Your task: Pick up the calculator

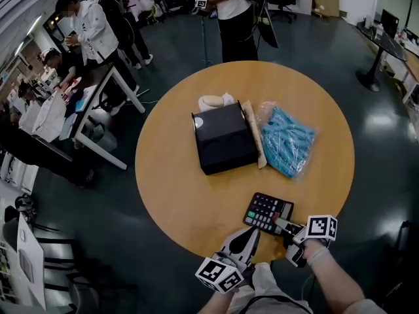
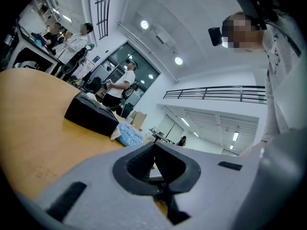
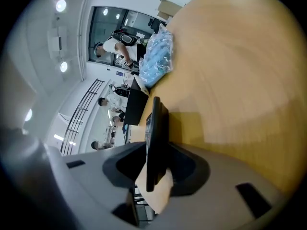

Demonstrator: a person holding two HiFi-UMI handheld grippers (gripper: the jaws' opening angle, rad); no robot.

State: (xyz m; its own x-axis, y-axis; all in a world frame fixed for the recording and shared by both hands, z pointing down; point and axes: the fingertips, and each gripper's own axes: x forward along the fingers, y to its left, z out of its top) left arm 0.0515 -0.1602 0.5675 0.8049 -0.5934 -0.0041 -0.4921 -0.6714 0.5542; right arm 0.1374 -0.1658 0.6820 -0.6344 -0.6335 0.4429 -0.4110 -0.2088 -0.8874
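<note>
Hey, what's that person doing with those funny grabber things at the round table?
A person holds a grabbing tool in each hand at a round wooden table. The right tool has its jaws closed on the near corner of a black calculator that lies by the table's front edge. It does not look lifted yet. The left tool is shut and empty, just beside it. A black box and a bag of blue things sit untouched in the middle.
</note>
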